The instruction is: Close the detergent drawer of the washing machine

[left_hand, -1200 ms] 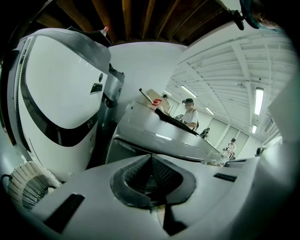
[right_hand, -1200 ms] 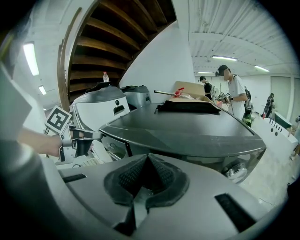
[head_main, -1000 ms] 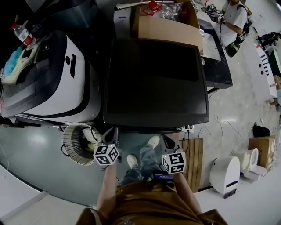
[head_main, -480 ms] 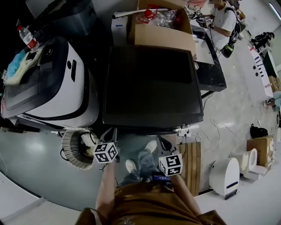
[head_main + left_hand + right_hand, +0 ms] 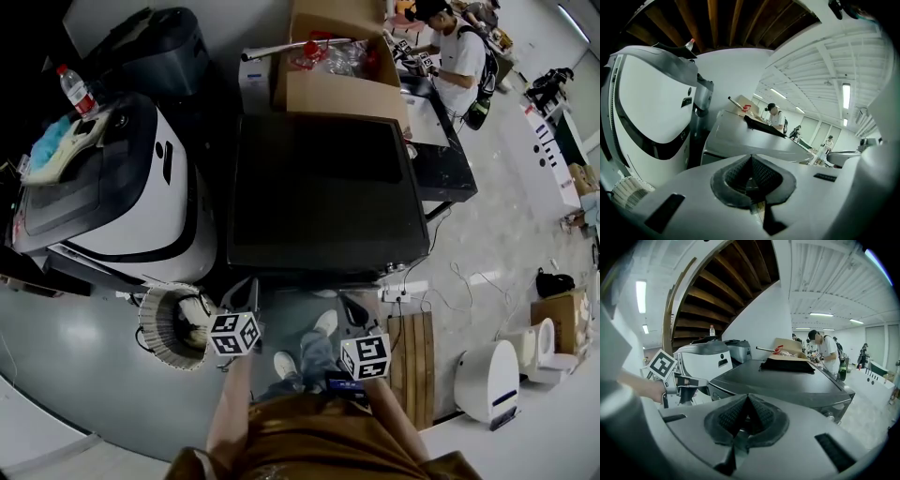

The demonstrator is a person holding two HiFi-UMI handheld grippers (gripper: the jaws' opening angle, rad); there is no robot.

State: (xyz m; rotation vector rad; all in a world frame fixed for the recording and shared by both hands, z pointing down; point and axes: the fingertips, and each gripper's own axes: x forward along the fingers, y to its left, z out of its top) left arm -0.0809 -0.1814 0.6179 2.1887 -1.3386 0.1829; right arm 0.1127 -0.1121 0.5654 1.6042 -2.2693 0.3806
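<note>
Not started: left gripper (image 5: 751, 178), right gripper (image 5: 745, 420) fingers pressed together, empty; washing machine (image 5: 323, 187) at 12 o'clock, detergent drawer unseen, closing pending.

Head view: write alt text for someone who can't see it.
Seen from above, a person holds the left gripper and right gripper just in front of a dark washing machine. A white machine stands to its left.

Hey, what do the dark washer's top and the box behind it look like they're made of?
The washer top: probably painted metal or plastic, dark matte grey with a soft sheen. The box: brown cardboard, plain dull flaps.
</note>
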